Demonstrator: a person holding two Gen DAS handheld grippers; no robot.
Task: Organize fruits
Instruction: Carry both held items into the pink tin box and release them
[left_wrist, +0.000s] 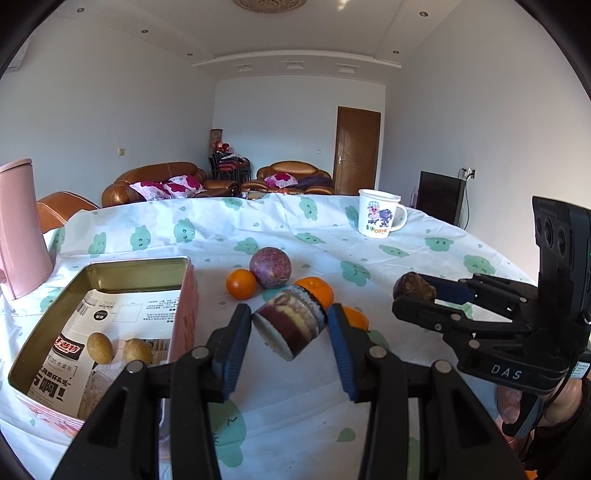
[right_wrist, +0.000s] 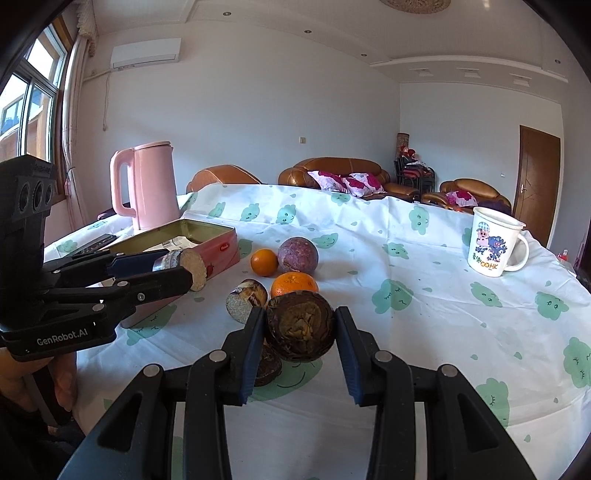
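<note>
My left gripper is shut on a striped brown and cream cake roll, held above the cloth just right of the open tin box; it also shows in the right wrist view. My right gripper is shut on a dark brown wrinkled round fruit, seen from the side in the left wrist view. On the cloth lie a purple passion fruit, two oranges and another cake piece. Two small tan fruits lie in the tin.
A pink kettle stands behind the tin box. A white cartoon mug stands at the far right of the table. A dark object lies under my right gripper's left finger. Sofas stand beyond the table.
</note>
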